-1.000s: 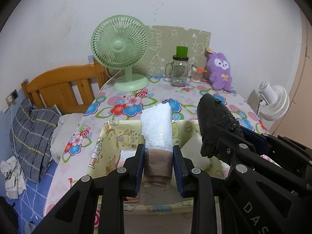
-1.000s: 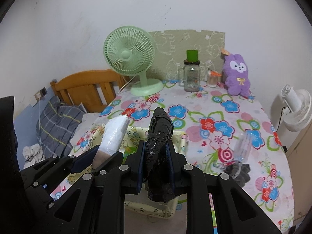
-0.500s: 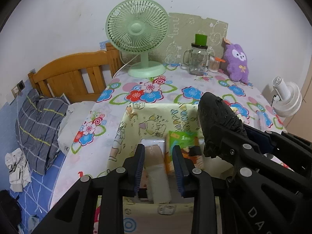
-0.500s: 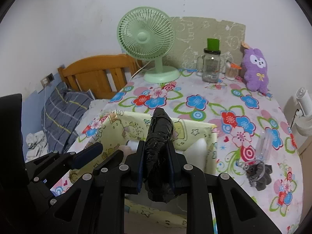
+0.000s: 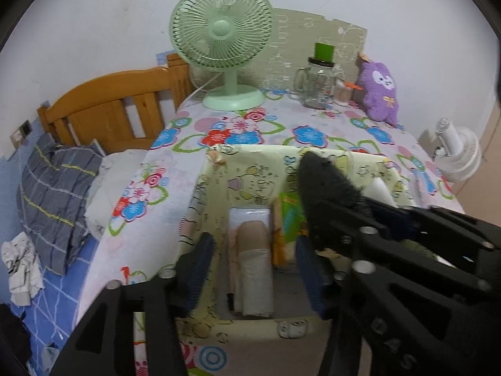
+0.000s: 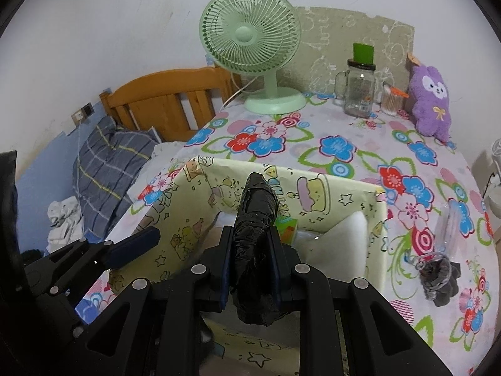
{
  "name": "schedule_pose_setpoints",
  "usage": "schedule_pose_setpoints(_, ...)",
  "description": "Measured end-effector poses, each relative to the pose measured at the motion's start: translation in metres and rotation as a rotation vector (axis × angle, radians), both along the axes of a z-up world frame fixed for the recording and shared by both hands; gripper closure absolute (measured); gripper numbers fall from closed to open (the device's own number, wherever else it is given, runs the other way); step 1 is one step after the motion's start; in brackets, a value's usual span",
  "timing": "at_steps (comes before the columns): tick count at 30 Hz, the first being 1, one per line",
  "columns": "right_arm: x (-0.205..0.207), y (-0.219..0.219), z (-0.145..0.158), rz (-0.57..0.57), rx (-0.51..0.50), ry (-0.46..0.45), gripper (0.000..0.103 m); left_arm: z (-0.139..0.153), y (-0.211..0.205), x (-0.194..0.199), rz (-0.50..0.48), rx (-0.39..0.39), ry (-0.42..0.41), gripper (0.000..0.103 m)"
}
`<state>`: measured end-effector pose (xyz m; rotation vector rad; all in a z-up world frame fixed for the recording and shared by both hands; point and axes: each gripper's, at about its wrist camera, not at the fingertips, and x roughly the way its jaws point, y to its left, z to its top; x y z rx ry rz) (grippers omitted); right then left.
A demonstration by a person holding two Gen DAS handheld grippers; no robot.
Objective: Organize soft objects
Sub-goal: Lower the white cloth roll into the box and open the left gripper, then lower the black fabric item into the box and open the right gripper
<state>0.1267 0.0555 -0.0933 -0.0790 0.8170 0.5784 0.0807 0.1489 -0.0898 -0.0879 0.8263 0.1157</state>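
A pale yellow cartoon-print fabric bin (image 5: 200,200) stands on the flowered table; it also shows in the right wrist view (image 6: 188,188). My left gripper (image 5: 255,269) is open above it, jaws wide apart. Below them a beige cloth roll in clear plastic (image 5: 253,269) lies in the bin beside a green packet (image 5: 289,216). My right gripper (image 6: 250,269) is shut on a black plastic-wrapped roll (image 6: 255,238), held over the bin; it also shows in the left wrist view (image 5: 325,181). A white soft piece (image 6: 344,238) leans in the bin's right side.
A green desk fan (image 6: 250,34), a glass jar with green lid (image 6: 358,91) and a purple plush (image 6: 432,100) stand at the table's back. A bagged dark item (image 6: 438,275) lies on the table at right. A wooden bed head (image 5: 116,112) and pillows are left.
My left gripper lowered the beige roll into the bin, then opened and let it go. My right gripper moved over the bin with the black roll still held.
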Motion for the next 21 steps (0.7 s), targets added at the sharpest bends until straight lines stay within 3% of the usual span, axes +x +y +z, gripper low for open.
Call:
schedule_pose_setpoints(2, 0.001, 0.000, 0.000, 0.007, 0.010, 0.012, 0.080, 0.002, -0.002, -0.001, 0.004, 0.017, -0.011, 0.029)
schedule_pose_setpoints(5, 0.002, 0.001, -0.001, 0.016, -0.004, 0.011, 0.074, 0.002, -0.004, -0.001, -0.005, 0.016, -0.007, 0.026)
schedule_pose_setpoints(6, 0.002, 0.000, 0.000, 0.016, -0.011, 0.005, 0.069, 0.002, -0.005, 0.000, -0.009, 0.019, -0.007, 0.025)
schedule_pose_setpoints(9, 0.002, -0.003, 0.000, 0.016, 0.000, 0.009, 0.038, 0.003, -0.007, -0.001, -0.016, 0.014, -0.011, 0.019)
schedule_pose_setpoints(10, 0.001, -0.004, 0.000, 0.015, 0.007, 0.008, 0.034, 0.004, -0.007, -0.002, -0.016, 0.015, -0.015, 0.017)
schedule_pose_setpoints(21, -0.004, -0.018, 0.010, -0.005, 0.008, -0.029, 0.032, 0.011, -0.018, -0.004, -0.013, 0.038, -0.029, 0.011)
